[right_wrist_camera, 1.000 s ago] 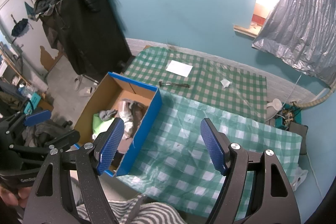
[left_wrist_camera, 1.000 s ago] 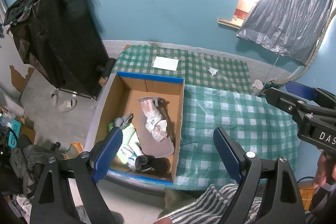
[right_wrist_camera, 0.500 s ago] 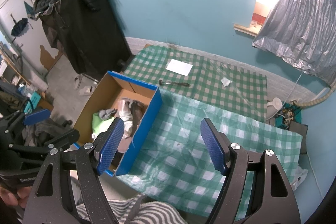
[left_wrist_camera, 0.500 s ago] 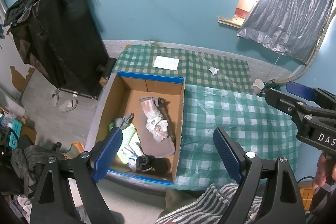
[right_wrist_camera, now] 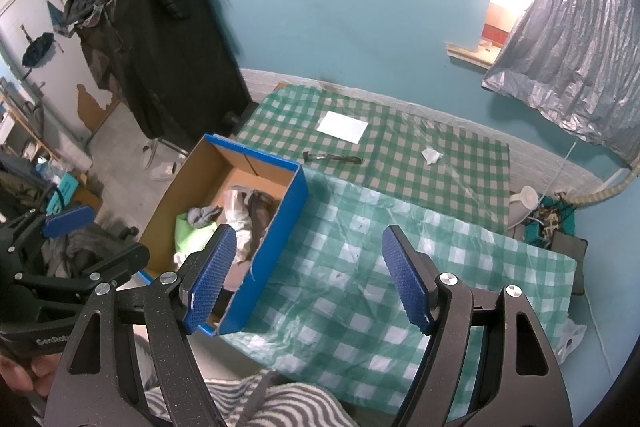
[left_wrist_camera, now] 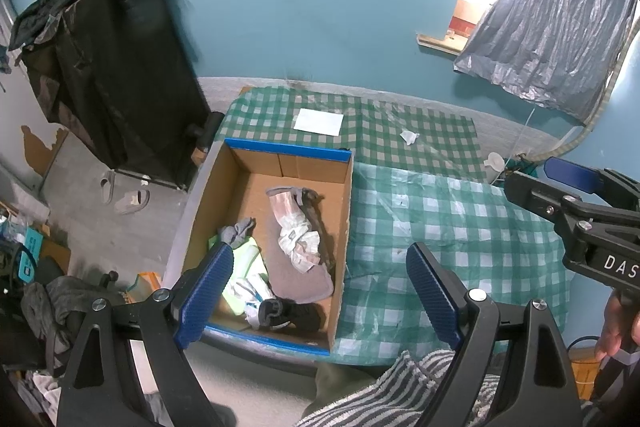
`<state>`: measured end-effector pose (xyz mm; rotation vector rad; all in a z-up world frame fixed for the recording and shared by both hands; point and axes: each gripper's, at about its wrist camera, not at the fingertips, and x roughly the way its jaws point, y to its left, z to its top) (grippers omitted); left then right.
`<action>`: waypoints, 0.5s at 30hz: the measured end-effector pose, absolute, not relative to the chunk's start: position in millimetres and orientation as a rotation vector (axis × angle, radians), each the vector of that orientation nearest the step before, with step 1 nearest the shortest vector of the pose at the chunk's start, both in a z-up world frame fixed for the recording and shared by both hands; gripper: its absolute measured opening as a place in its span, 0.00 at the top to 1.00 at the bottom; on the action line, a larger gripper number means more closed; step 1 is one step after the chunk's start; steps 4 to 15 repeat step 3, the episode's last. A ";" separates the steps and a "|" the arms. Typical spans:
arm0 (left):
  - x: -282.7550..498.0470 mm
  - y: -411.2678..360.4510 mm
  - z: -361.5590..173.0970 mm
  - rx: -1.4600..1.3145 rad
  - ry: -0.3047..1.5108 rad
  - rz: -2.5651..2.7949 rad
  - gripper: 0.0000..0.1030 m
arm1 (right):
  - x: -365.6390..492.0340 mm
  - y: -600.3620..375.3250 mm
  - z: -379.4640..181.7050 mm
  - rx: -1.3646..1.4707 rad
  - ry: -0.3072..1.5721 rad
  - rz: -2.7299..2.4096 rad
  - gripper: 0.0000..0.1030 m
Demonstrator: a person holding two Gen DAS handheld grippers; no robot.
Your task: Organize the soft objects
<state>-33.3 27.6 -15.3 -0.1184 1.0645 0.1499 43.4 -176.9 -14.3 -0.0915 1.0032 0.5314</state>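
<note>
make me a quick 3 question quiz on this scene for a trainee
1. True or false: the left gripper is shut on a sock.
2. Where do the soft items lie? A) on the checked cloth B) in the cardboard box C) on the floor
3. Fill in: the white paper sheet lies on the ___ cloth beyond the box.

Key: 1 false, it is open and empty, as is the right gripper; 2 B; 3 checked

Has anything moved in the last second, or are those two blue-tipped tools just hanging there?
Nothing visibly changed. The left tool and right tool both hang open and empty above the checked cloth, and the soft things still lie in the cardboard box.
</note>
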 end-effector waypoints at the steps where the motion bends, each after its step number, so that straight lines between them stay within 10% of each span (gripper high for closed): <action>1: -33.3 27.9 -15.2 -0.118 1.063 0.150 0.13 | 43.4 -176.8 -14.2 -0.091 1.003 0.531 0.27; 15: -32.7 27.9 -15.2 -0.118 1.067 0.151 0.13 | 43.7 -176.5 -14.1 -0.091 1.003 0.530 0.27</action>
